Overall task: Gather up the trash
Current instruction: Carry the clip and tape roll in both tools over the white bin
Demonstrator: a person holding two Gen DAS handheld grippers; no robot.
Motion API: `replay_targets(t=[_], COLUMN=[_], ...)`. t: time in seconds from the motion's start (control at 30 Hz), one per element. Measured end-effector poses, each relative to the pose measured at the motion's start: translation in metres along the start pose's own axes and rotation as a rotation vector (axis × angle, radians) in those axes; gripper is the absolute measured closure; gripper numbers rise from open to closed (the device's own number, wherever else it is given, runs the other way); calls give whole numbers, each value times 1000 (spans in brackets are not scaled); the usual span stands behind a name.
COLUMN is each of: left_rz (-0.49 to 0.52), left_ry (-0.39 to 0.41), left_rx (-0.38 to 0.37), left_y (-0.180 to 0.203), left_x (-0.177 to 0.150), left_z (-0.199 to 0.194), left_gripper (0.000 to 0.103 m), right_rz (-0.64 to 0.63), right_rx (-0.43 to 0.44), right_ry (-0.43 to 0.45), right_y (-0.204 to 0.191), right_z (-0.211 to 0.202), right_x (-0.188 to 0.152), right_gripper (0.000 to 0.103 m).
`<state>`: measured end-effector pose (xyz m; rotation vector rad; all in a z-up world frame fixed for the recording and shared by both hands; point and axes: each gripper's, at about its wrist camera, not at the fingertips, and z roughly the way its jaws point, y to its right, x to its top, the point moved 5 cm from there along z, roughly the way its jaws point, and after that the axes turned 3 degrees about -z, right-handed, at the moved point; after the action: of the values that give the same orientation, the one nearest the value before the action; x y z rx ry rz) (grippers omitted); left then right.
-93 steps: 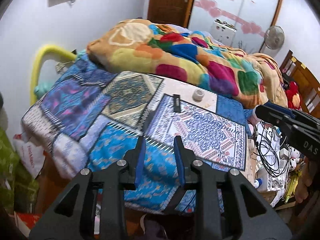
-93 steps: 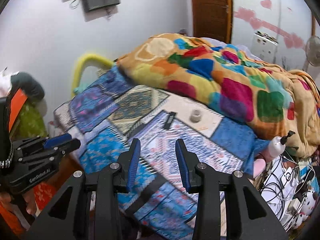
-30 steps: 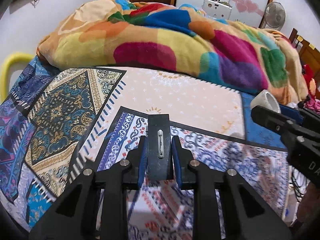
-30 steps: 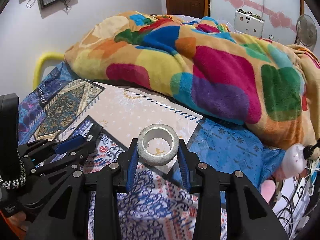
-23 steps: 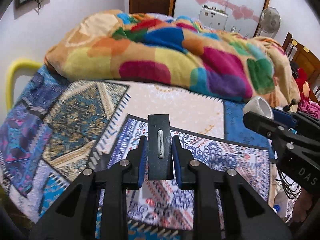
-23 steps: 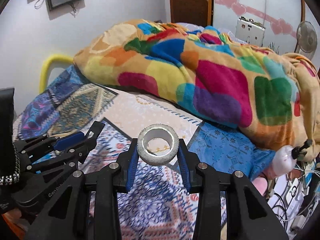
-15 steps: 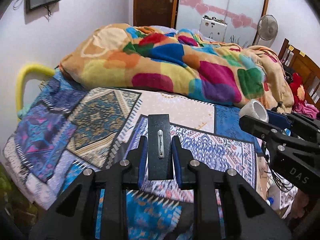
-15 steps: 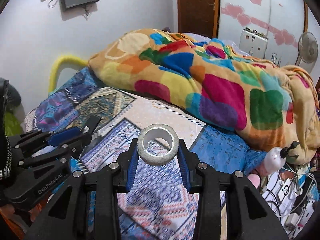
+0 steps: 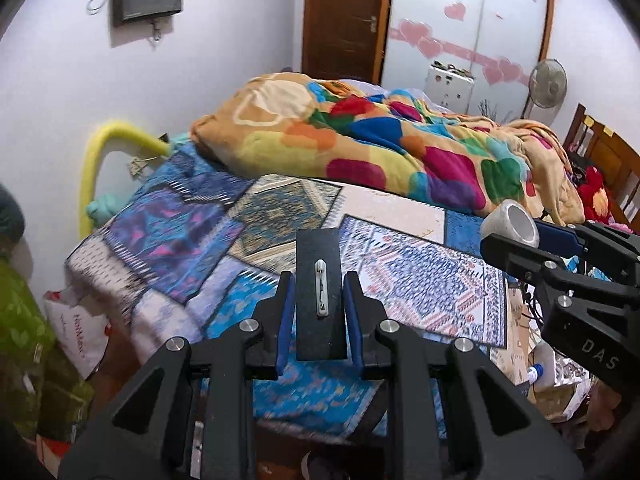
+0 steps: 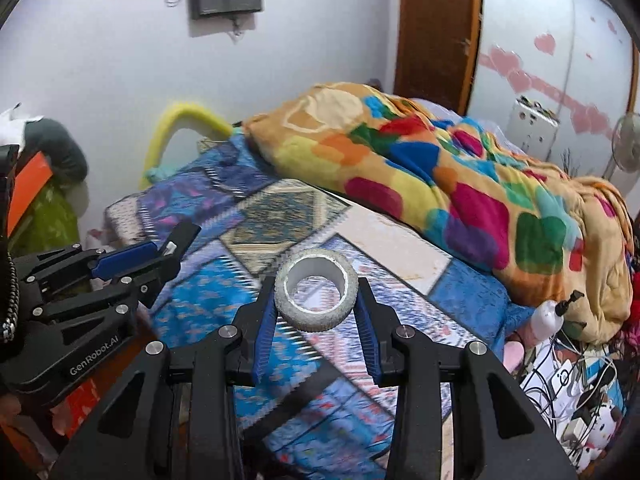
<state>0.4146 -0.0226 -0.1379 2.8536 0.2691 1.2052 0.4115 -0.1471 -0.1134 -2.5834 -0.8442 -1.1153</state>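
**Both pieces of trash in hand, lifted clear of the bed**

The bed (image 9: 420,280) fills the room ahead, its patchwork cover bare on the near half and a bright blanket (image 9: 380,148) heaped across the far half. Clutter of cables and bottles sits off the bed's right edge; bags crowd the floor at its left corner.

The left gripper (image 9: 319,304) has its fingers closed on a flat black card (image 9: 319,280) with a small white clip on it, long axis pointing away along the fingers. To its right, the right gripper (image 10: 316,304) clamps a grey tape roll (image 10: 316,288) by its sides, hole facing the camera.

Both items hang above the bed's near edge. No bin shows in either view, so I judge the next move is a carry away from the bed, keeping clear of the corner bags.
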Motion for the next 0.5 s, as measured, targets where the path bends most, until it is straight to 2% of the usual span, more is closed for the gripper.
replay_targets(t=[0.27,0.5], left_rz=[-90,-135], left_ry=[15,29], left_rx=[47,140], left_y=[-68,-138], left_x=[-31,-62], left_z=[-53,-91], left_gripper=[80,80], right_rz=[-82,-169], right_rx=[79,161], right_ry=[16,-4], right_y=[-86,-164], right_z=[-18,-12], right_x=[-4,-7], right_gripper=[69,69])
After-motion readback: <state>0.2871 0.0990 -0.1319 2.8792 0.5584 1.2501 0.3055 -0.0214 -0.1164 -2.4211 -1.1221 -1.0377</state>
